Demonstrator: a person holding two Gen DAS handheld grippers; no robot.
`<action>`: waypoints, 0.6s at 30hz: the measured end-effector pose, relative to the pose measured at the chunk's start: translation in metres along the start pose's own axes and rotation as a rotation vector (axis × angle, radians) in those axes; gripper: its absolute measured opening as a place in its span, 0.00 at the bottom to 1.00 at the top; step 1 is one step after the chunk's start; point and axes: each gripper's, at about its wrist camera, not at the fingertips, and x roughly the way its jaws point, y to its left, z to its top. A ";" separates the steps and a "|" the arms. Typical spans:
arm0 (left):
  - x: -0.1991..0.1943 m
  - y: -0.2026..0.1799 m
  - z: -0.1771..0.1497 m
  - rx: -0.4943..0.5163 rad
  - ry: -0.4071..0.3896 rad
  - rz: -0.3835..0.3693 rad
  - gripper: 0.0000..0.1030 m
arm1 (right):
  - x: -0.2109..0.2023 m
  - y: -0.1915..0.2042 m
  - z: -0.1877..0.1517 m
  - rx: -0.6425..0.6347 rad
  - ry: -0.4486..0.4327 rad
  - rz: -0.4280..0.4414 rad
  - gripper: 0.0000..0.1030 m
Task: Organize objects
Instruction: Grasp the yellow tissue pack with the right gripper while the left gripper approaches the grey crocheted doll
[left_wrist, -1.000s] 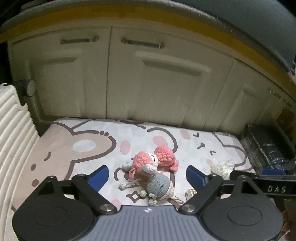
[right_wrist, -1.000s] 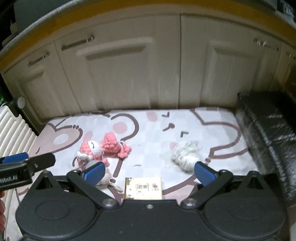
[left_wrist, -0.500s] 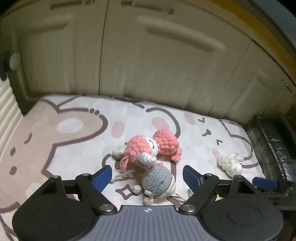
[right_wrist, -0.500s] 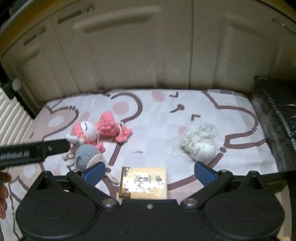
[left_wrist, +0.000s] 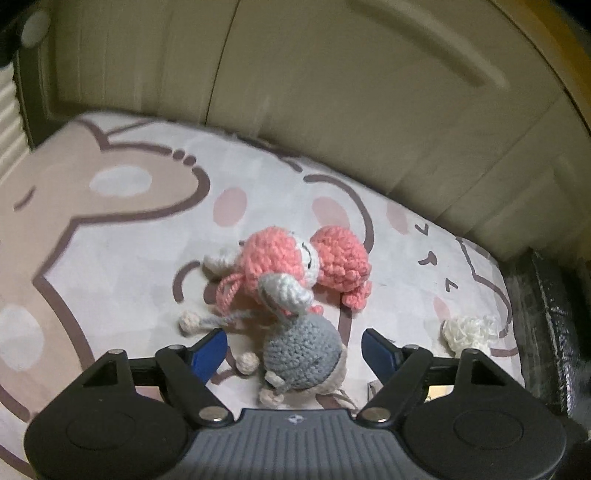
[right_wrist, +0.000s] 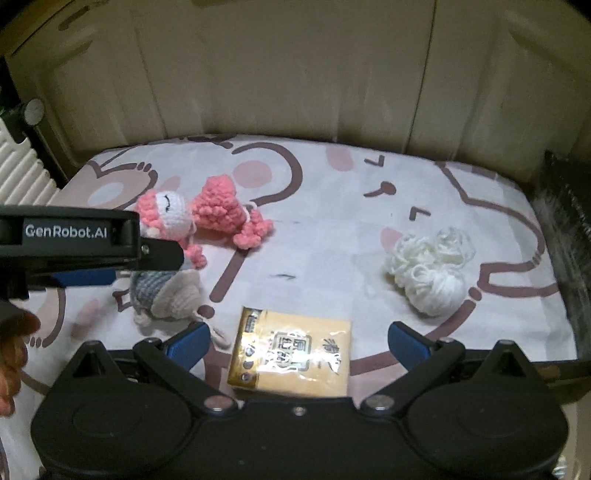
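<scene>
The left gripper (left_wrist: 294, 345) hung over the grey crocheted doll (left_wrist: 301, 354), its jaws narrowing around it but not yet touching. That doll lay on the cartoon-print mat (right_wrist: 332, 206), against the pink crocheted doll (left_wrist: 291, 262). The right gripper (right_wrist: 298, 341) stood spread over a gold packet (right_wrist: 291, 356), with white yarn (right_wrist: 430, 269) nearby.
</scene>
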 end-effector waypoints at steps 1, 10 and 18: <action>0.003 -0.001 -0.001 -0.005 0.004 0.002 0.77 | 0.002 0.000 0.000 -0.001 0.004 -0.001 1.00; 0.020 0.000 -0.006 -0.057 0.047 0.043 0.76 | 0.017 0.005 -0.002 -0.044 0.037 -0.023 1.00; 0.022 0.000 -0.005 -0.103 0.037 0.055 0.68 | 0.019 0.005 0.002 -0.027 0.059 -0.051 0.95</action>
